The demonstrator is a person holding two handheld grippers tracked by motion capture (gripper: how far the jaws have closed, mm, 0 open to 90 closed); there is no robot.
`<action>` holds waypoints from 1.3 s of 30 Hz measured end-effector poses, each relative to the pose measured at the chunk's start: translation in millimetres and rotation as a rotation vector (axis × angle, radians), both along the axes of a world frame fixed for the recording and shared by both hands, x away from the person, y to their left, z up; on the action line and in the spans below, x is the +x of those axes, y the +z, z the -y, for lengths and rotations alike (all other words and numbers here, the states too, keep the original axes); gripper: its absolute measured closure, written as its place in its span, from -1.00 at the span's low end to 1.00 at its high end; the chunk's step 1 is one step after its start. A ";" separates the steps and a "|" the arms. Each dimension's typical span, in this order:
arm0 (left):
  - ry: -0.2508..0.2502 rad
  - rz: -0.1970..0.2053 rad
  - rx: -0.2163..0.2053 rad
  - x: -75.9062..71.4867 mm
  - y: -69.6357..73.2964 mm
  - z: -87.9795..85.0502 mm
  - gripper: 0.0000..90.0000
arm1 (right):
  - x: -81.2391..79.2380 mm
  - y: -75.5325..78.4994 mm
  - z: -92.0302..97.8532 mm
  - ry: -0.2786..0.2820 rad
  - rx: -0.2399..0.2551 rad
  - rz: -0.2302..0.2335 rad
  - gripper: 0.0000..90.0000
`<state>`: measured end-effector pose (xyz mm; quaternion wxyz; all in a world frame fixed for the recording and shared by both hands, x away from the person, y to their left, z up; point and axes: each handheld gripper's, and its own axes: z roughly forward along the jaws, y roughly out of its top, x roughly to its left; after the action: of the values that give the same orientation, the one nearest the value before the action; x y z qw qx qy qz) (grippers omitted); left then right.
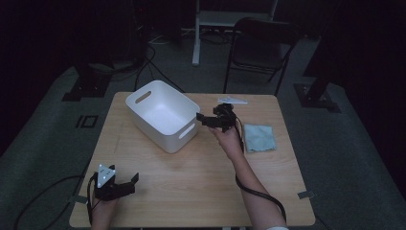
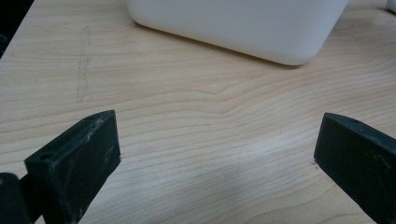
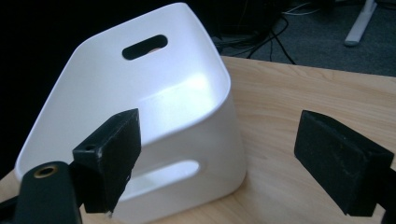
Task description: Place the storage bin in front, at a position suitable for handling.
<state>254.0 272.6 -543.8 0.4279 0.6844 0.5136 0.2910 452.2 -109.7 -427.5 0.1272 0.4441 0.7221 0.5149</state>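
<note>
A white plastic bin (image 1: 163, 114) with slot handles stands on the wooden table (image 1: 191, 172), left of centre toward the back; it looks empty. My right gripper (image 1: 202, 119) hovers just off the bin's right end, jaws wide apart with nothing between them. In the right gripper view the bin (image 3: 154, 121) sits close ahead, its near handle slot between the jaws of the right gripper (image 3: 219, 158). My left gripper (image 1: 134, 181) rests low at the table's front left corner, open and empty. In the left gripper view the left gripper (image 2: 217, 154) frames bare wood, with the bin's (image 2: 243, 25) side beyond.
A light blue cloth (image 1: 259, 137) lies flat on the table's right side. A small white object (image 1: 232, 100) lies near the back edge. A dark folding chair (image 1: 261, 45) and a white desk leg (image 1: 196, 38) stand on the floor behind the table.
</note>
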 end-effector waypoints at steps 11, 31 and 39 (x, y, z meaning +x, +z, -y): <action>-0.004 -0.002 -0.005 -0.2 0.1 -0.6 -0.99 | 23.8 4.7 -14.6 -0.004 -0.032 -0.004 -0.63; -0.006 -0.005 0.005 -0.3 -0.6 0.7 -0.99 | 53.6 -9.7 -34.3 -0.003 -0.097 -0.061 -0.33; -0.004 -0.010 -0.001 -0.6 -0.8 0.6 -0.99 | 62.1 -13.2 -43.3 -0.019 -0.150 -0.083 -0.11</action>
<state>253.4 271.9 -544.6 0.4264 0.6866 0.5144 0.2865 514.4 -66.4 -440.7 0.1349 0.4609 0.7592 0.4392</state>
